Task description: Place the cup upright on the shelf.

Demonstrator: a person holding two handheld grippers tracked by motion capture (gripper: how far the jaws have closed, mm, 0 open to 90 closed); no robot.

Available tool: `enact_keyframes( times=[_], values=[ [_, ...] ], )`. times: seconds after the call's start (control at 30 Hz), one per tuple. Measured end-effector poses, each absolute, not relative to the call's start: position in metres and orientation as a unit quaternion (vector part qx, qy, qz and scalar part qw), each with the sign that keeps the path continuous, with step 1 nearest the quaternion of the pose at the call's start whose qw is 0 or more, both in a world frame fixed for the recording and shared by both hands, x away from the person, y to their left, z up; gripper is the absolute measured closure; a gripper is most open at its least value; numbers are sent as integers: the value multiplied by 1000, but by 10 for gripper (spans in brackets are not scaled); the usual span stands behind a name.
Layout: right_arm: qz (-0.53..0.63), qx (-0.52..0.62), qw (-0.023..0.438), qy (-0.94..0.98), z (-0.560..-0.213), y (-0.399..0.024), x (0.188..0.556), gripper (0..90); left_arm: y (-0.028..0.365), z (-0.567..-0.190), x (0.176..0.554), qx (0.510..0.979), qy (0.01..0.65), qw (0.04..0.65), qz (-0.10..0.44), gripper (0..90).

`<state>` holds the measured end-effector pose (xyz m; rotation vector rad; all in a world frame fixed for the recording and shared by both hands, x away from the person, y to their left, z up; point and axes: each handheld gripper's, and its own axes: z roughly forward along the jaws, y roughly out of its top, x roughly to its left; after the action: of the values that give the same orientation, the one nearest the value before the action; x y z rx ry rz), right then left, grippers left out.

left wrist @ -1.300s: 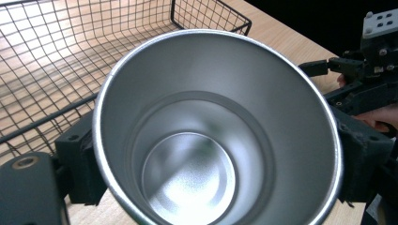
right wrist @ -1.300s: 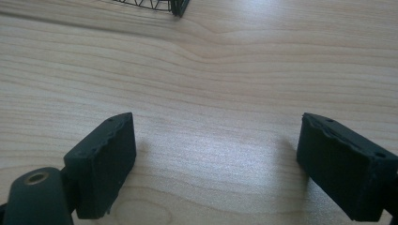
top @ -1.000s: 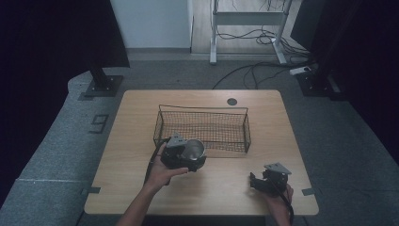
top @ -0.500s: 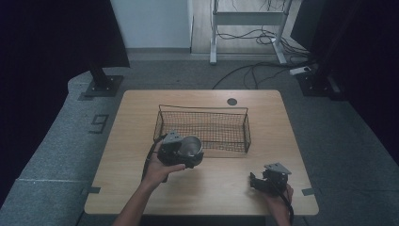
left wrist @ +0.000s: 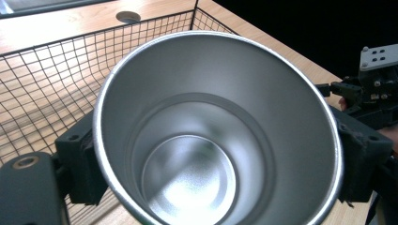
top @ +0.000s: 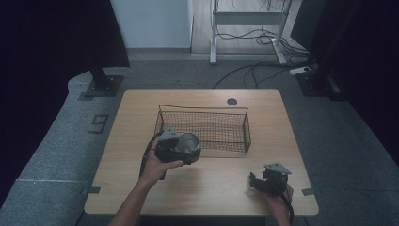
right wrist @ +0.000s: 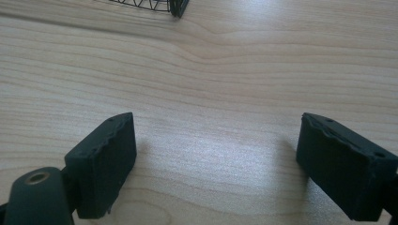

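Observation:
A shiny metal cup (top: 190,142) hangs just in front of the near left corner of the black wire basket (top: 202,109), with my left gripper (top: 184,149) shut on it. In the left gripper view the cup (left wrist: 216,140) shows its open mouth and bare inside, and the black pads (left wrist: 80,164) press on its two sides. The basket's mesh (left wrist: 47,84) lies right behind it. My right gripper (top: 256,181) rests on the table near the front right, and its jaws (right wrist: 216,159) stand wide open over bare wood.
The wooden table (top: 141,113) has a round cable hole (top: 231,101) at the back. A corner of the basket (right wrist: 155,5) shows at the top of the right gripper view. The right gripper (left wrist: 375,89) appears at the far right of the left gripper view.
My left hand has carried the cup slightly up and toward the basket's front wall. The right gripper has not moved.

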<state>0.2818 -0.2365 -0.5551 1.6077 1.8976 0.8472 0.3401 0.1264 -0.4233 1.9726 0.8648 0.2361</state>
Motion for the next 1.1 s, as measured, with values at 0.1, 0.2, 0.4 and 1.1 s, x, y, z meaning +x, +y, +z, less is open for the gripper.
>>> enact_keyframes(
  times=[0.1,0.2,0.4,1.1],
  values=[
    [312,591,254,699,-555,-237,282,123,127,-422,343,802,356,470,97,124],
    [313,591,254,699,-555,-237,282,124,127,-421,346,802,356,469,97,124],
    [313,591,254,699,-555,-237,282,124,130,-417,351,800,359,470,98,124],
    [312,589,253,701,-555,-237,282,125,127,-416,370,803,367,458,101,125]
  ],
)
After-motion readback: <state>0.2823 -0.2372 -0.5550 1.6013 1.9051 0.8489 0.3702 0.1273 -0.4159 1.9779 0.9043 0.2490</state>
